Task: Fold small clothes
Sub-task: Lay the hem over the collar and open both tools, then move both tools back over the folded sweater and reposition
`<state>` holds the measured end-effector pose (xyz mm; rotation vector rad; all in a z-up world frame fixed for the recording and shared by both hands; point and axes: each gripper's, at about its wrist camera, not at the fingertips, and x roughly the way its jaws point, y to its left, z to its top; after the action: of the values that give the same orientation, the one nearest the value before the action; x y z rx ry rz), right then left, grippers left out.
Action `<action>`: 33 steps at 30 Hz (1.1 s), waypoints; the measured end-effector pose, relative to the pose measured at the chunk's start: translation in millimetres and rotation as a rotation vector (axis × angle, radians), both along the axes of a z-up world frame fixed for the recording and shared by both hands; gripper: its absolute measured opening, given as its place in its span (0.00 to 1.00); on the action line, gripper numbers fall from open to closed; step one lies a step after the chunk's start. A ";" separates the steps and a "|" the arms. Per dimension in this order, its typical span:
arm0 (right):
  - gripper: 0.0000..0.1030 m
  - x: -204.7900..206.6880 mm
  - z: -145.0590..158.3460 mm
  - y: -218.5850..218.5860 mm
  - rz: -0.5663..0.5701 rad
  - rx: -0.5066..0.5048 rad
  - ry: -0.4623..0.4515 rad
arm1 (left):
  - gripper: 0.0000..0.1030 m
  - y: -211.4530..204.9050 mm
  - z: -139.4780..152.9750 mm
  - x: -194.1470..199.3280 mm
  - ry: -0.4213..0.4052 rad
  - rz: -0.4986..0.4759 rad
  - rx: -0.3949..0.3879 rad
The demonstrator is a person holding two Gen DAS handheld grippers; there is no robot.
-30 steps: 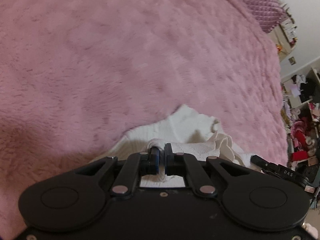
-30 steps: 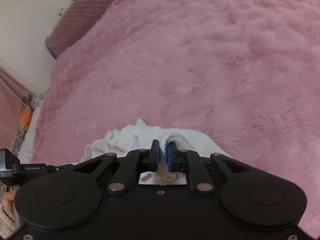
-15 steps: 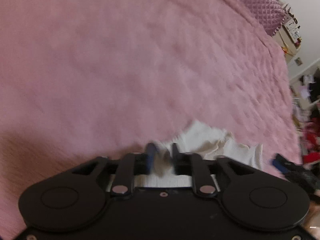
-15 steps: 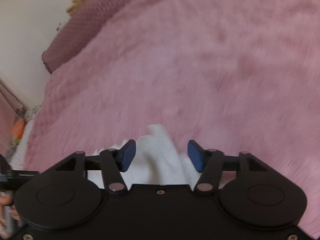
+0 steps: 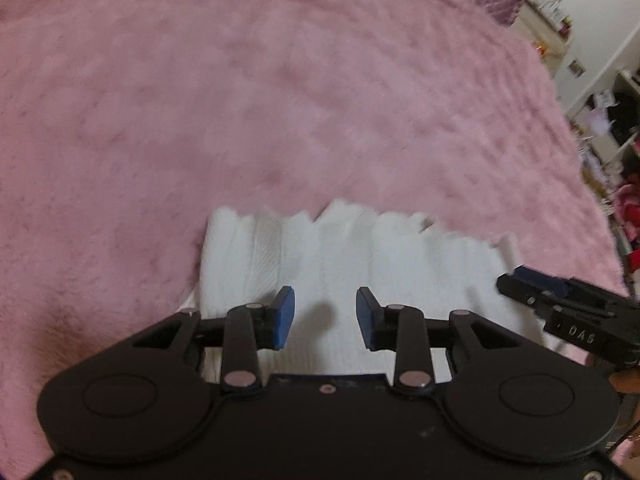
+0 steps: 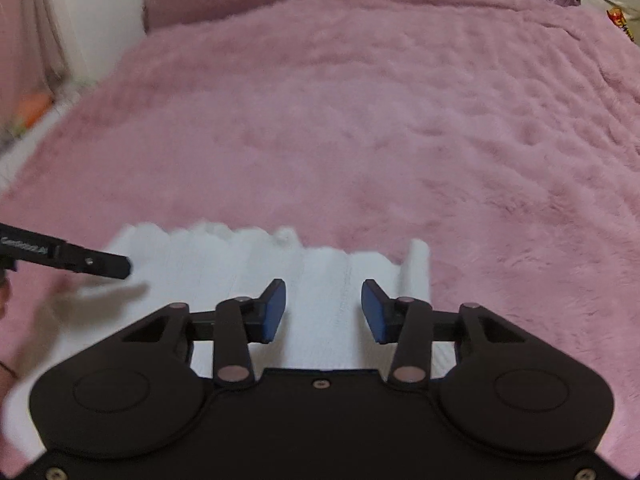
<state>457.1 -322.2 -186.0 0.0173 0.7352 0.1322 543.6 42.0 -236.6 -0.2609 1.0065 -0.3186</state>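
Two tongs, left (image 5: 325, 317) and right (image 6: 323, 310), apart, unclamped, right closing; one white garment (image 5: 360, 256), pink blanket (image 5: 280, 100).

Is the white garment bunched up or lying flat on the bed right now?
Lying flat: the white garment is spread on the pink blanket, its far edge roughly straight, with neither open claw gripping it.

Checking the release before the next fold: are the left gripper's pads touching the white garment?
Apart. Left wrist view: left gripper open, blue pads either side of white garment, gaps visible.
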 end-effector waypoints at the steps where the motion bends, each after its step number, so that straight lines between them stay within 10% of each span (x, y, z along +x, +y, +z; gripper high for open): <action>1: 0.42 3.9 -5.9 -0.8 -0.016 -0.010 0.017 | 0.32 -0.2 -7.8 1.9 0.015 0.010 0.013; 12: 0.39 -7.2 -7.3 -18.5 -0.070 0.100 0.017 | 0.32 2.4 -6.7 -4.7 0.011 0.036 -0.036; 20: 0.47 -116.6 28.8 -27.6 0.104 0.139 -0.101 | 0.32 45.5 39.1 -111.6 -0.123 -0.064 -0.075; 33: 0.49 -209.8 -16.3 -38.5 0.204 0.206 0.030 | 0.33 62.0 -1.2 -207.1 -0.074 -0.143 -0.105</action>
<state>247.3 -360.7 -202.3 0.1406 0.7496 0.4027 336.5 104.0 -237.8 -0.2709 0.9388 -0.5086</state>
